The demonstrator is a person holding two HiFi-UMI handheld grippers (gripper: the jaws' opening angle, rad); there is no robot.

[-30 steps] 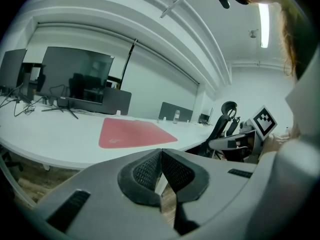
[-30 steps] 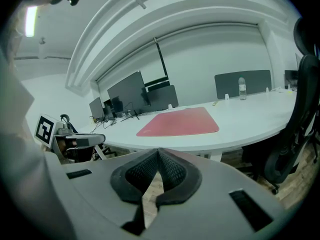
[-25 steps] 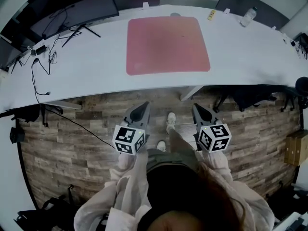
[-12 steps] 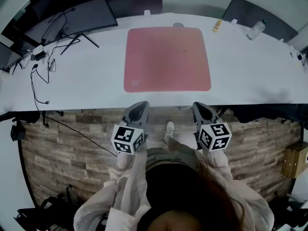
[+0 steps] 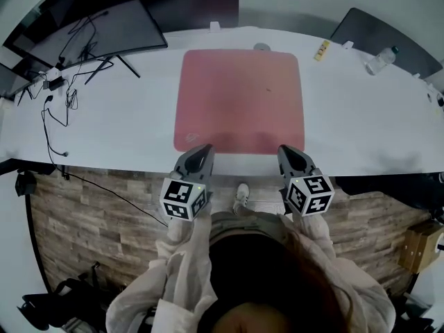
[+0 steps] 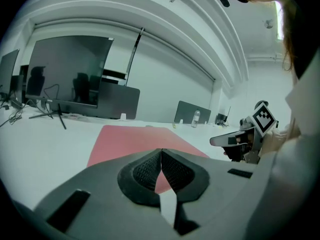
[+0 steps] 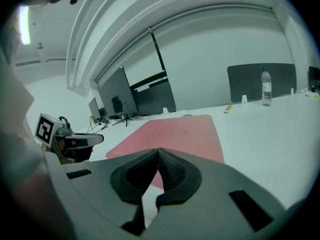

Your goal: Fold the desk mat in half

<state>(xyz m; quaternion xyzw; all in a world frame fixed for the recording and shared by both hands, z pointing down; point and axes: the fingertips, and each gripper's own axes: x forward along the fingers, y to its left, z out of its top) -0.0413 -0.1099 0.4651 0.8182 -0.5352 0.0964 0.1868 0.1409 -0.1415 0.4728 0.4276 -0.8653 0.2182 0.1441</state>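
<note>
While the left claw (image 5: 202, 150) and the right claw (image 5: 285, 152) are hovering shut and empty over the counter's (image 5: 104, 127) front edge, the pink desk mat (image 5: 239, 99) is lying flat directly ahead, its near edge just beyond both tips, equally near to each.

A long white table (image 5: 97, 127) stands over a wood-plank floor (image 5: 90, 214), with dark monitors (image 5: 104, 26) and cables (image 5: 55, 99) at one end.

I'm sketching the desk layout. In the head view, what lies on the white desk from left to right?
black cables → pink desk mat → small yellow item → water bottle
</note>
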